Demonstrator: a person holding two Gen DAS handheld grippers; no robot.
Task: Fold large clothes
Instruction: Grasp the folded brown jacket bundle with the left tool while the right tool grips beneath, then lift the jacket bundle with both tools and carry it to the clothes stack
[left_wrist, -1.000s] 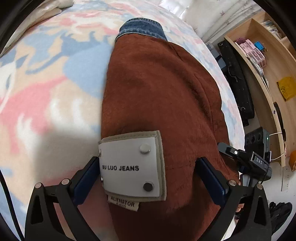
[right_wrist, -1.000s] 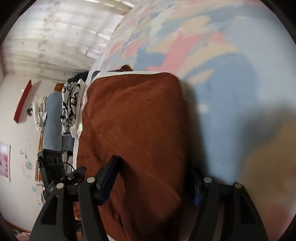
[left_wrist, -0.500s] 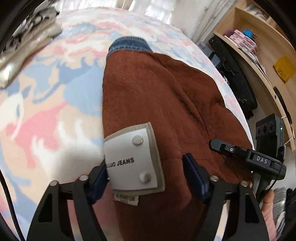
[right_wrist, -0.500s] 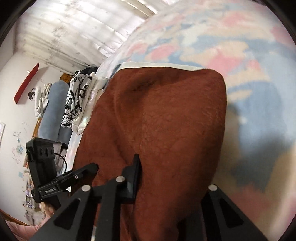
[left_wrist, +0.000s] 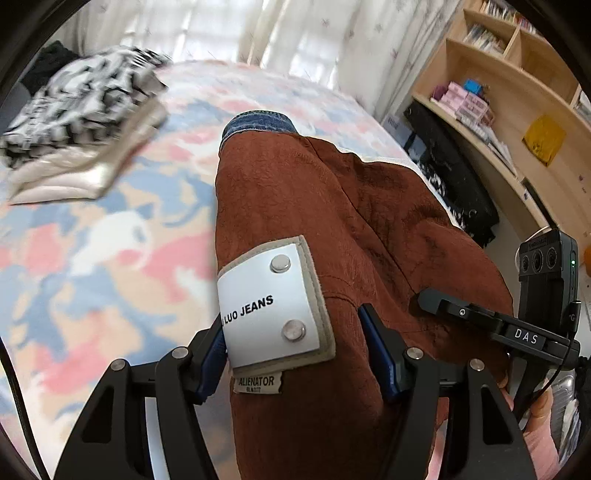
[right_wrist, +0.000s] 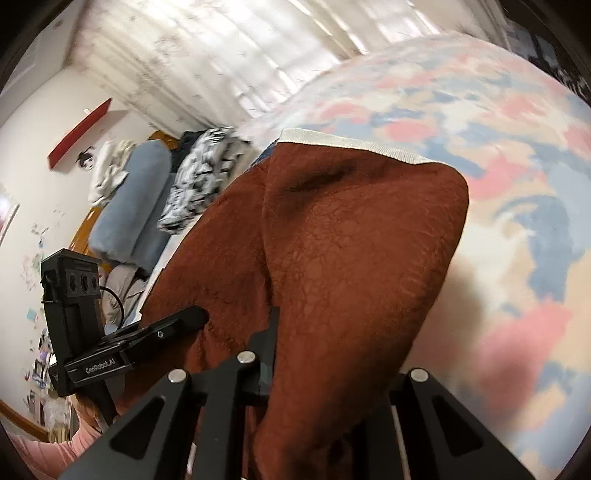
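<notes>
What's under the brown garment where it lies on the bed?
Under the brown garment only the patterned blanket shows around it, plus a denim edge at its far end. Anything directly beneath is covered.

The garment (left_wrist: 332, 229) lies on the bed (left_wrist: 92, 258), its near end between both grippers' fingers. A clothes pile (left_wrist: 81, 129) sits far left; shelves (left_wrist: 517, 110) stand right.

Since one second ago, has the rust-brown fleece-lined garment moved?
Yes. The rust-brown fleece-lined garment has lifted off the pastel patterned blanket, gripped by the left gripper and right gripper.
</notes>
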